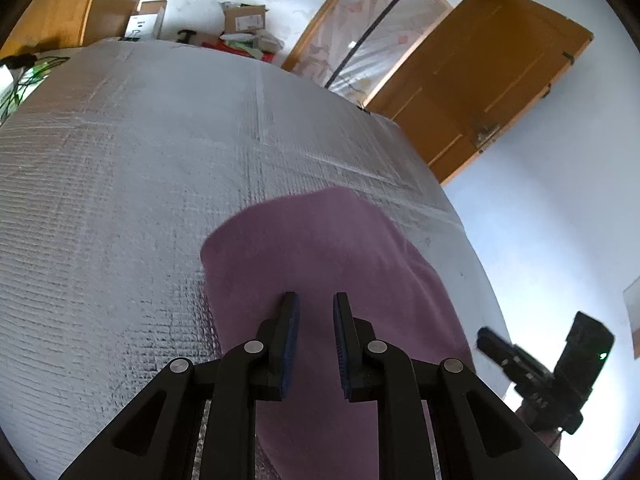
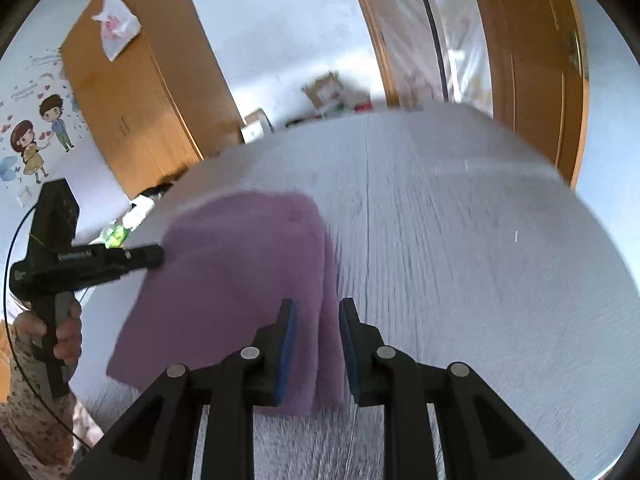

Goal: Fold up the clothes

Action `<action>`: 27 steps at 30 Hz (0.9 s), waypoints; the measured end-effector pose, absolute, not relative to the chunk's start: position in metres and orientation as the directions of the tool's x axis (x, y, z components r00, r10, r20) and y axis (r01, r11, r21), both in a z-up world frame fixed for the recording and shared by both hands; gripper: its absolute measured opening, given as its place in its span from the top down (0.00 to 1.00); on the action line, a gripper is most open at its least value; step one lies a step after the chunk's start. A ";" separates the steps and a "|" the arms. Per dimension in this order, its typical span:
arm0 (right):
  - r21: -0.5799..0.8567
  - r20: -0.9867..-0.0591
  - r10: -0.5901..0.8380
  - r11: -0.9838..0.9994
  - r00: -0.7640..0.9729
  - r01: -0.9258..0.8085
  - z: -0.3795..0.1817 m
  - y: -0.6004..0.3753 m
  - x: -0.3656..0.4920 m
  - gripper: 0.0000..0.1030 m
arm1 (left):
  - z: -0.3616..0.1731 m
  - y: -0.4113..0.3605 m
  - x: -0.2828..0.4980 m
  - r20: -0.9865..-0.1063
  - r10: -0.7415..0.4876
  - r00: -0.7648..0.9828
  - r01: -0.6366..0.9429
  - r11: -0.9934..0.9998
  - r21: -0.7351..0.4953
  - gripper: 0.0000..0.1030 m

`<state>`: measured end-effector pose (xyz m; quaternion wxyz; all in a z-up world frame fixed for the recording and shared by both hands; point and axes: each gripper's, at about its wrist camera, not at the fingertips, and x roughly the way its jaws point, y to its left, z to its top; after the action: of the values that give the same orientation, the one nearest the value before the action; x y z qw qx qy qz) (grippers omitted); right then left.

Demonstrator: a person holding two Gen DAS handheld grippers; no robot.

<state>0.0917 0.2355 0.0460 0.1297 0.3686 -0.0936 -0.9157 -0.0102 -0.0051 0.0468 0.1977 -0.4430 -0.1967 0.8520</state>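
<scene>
Both grippers, left (image 1: 316, 300) and right (image 2: 317, 306), apart, empty over folded purple cloth (image 2: 240, 272); careless pinch may undo layers.

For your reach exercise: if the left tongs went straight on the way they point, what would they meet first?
Probably the purple cloth, lying right ahead of the open left tongs; beyond it only silver mat. How high they are above the cloth is unclear.

We are in a home bedroom: a wooden wardrobe (image 2: 148, 92) stands beside cartoon wall stickers (image 2: 36, 140), with cardboard boxes (image 1: 244, 20) near it.
</scene>
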 end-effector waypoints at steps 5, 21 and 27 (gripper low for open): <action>0.220 -0.655 -0.312 -0.950 -0.688 0.222 0.055 0.218 0.065 0.79 | 0.048 -0.004 -0.013 -0.685 0.491 -0.538 -0.148 -0.855 -0.497 0.83; 0.251 -0.731 -0.333 -0.943 -0.595 0.219 0.015 0.217 0.020 0.77 | 0.035 -0.005 -0.031 -0.687 0.500 -0.527 -0.131 -0.847 -0.516 0.83; 0.235 -0.679 -0.373 -0.926 -0.632 0.295 0.037 0.213 0.051 0.78 | 0.034 -0.004 -0.031 -0.691 0.493 -0.530 -0.127 -0.851 -0.510 0.83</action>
<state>0.0512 0.2127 0.0369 0.1852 0.3871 -0.0508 -0.9018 -0.0311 -0.0044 0.0344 0.1822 -0.4494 -0.2033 0.8506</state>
